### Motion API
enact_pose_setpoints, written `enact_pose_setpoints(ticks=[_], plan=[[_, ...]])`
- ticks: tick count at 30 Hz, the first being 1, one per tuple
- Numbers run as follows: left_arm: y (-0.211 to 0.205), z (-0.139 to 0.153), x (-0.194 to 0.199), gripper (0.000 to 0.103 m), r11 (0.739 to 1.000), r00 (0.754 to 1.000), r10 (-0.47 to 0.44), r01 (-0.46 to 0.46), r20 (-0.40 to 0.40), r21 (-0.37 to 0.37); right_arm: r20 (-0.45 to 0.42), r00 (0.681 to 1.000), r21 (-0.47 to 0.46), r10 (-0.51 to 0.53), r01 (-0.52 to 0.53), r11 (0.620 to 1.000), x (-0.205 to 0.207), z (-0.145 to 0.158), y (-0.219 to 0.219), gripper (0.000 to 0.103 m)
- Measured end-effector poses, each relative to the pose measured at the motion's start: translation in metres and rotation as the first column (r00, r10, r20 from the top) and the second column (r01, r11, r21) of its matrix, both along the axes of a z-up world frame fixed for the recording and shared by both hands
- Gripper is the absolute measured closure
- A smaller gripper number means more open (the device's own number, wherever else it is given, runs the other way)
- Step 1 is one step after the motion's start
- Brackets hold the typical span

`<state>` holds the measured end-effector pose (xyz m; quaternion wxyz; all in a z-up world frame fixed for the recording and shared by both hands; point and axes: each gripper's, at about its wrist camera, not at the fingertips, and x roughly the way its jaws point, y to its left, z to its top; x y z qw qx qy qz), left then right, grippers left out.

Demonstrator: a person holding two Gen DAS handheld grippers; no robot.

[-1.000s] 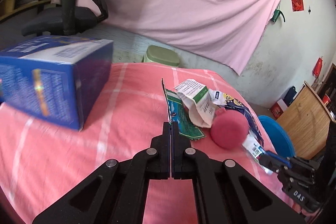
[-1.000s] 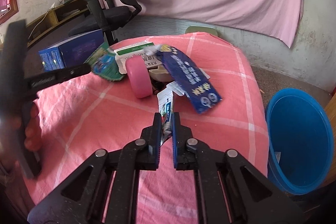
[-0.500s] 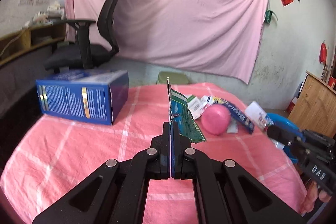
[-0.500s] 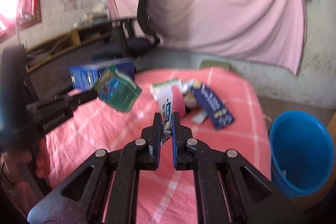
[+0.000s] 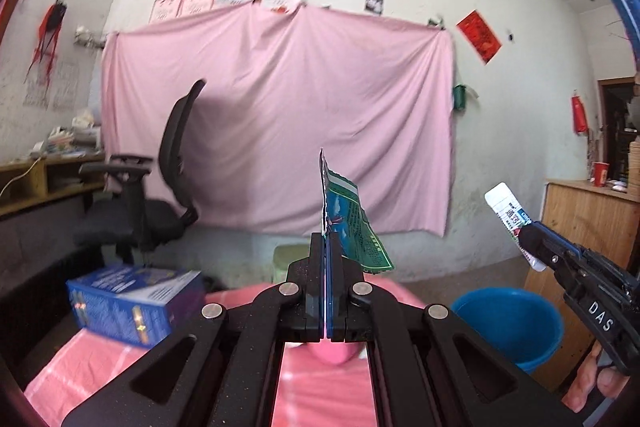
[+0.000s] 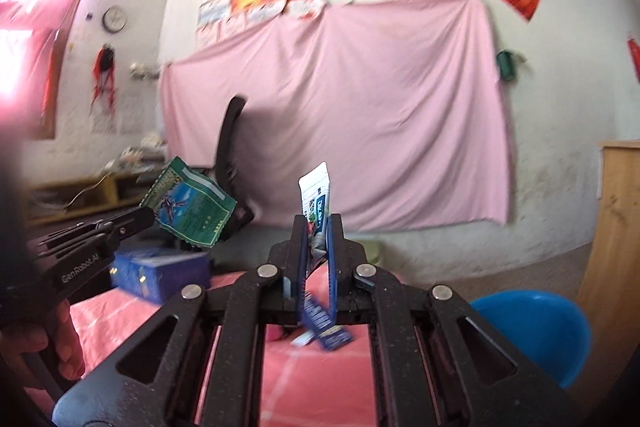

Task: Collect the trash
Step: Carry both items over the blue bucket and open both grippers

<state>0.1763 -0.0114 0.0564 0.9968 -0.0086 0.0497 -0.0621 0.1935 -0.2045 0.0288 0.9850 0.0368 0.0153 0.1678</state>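
The left gripper has its jaws pressed together on a green wrapper, which stands on edge above the fingertips against the pink sheet hung on the far wall; in the right wrist view the same wrapper juts flat from that gripper's tip at the left. The right gripper pinches a white and blue tube, its printed end sticking up between the narrowly parted jaws; from the left wrist view that tube shows at the right edge, held above a blue bucket that sits on the floor beside the pink tablecloth. Both held pieces are lifted clear of the table. A blue box lies on the cloth at the left; a pink rounded thing, perhaps a ball, is mostly hidden behind the left gripper's frame; a dark blue packet lies on the cloth just below the right gripper's jaws. A black office chair stands behind the table.
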Motion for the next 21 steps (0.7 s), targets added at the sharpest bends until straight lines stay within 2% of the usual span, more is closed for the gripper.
enact_pose_setpoints(ticks=[6, 9, 15, 21], plan=[[-0.055, 0.014, 0.007, 0.103, 0.992, 0.989, -0.125, 0.123, 0.076, 0.025, 0.060, 0.991, 0.024, -0.118, 0.117, 0.993, -0.008, 0.005, -0.034, 0.071], [-0.082, 0.019, 0.020, 0.103, 0.984, 0.982, -0.178, 0.177, 0.069, 0.022, 0.049, 0.982, 0.038, -0.180, 0.179, 0.983, -0.009, 0.007, -0.054, 0.070], [-0.138, 0.003, 0.049, 0.103, 0.963, 0.963, -0.268, 0.268, -0.016, 0.006, -0.036, 0.954, 0.024, -0.299, 0.300, 0.954, 0.000, -0.005, -0.101, 0.070], [-0.194, -0.030, 0.095, 0.103, 0.943, 0.926, -0.328, 0.331, -0.188, -0.014, -0.192, 0.910, -0.017, -0.367, 0.371, 0.928, 0.025, -0.030, -0.142, 0.070]])
